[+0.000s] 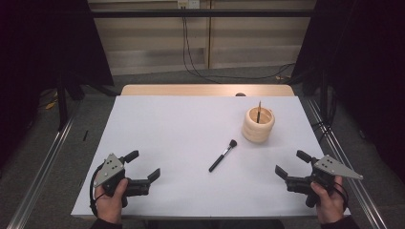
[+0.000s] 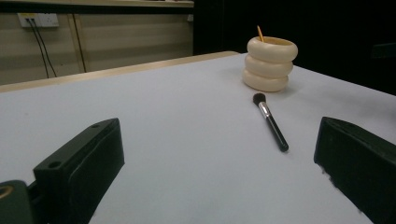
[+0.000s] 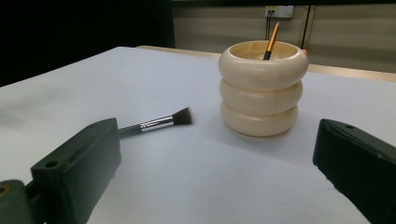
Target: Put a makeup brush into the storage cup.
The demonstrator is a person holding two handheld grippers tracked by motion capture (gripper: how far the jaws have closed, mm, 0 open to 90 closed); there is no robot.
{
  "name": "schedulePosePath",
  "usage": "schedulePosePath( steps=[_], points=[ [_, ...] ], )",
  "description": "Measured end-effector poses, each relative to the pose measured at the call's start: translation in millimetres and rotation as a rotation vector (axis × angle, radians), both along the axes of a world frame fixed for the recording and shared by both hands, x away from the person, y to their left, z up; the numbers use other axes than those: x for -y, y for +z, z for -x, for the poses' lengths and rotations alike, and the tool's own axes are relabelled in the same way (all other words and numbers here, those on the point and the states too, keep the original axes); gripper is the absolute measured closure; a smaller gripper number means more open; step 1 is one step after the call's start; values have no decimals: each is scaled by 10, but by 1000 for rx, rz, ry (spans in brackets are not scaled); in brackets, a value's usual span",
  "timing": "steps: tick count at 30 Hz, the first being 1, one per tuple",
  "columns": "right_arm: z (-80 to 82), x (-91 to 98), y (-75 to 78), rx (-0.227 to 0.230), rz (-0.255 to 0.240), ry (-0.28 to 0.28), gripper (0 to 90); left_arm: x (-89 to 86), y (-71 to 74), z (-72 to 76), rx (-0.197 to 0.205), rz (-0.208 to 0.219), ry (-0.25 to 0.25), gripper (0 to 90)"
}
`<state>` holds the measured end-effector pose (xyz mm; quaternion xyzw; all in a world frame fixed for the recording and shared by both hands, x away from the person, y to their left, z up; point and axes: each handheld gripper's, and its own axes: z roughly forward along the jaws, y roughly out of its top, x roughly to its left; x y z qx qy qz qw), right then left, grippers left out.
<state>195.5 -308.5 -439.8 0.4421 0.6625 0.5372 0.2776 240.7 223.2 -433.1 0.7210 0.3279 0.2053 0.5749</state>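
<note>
Brush (image 1: 223,155) lies flat just in front of the holder (image 1: 258,124), bristles toward it. Right gripper (image 1: 289,163) and left gripper (image 1: 143,165), both wide open and empty, sit nearer the person. Best grasp: mid-handle, jaws across it.

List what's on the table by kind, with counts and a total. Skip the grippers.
Makeup brush lying flat: 1
Cream ringed holder: 1
Thin orange-handled brush standing in the holder: 1
Total: 3
</note>
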Motion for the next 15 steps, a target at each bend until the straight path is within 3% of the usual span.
schedulePosePath(
  steps=[15],
  points=[
    [-35, -13, 32, 13, 1, 42, 21, 1, -3, -7, 2, -6, -9, 14]
  ],
)
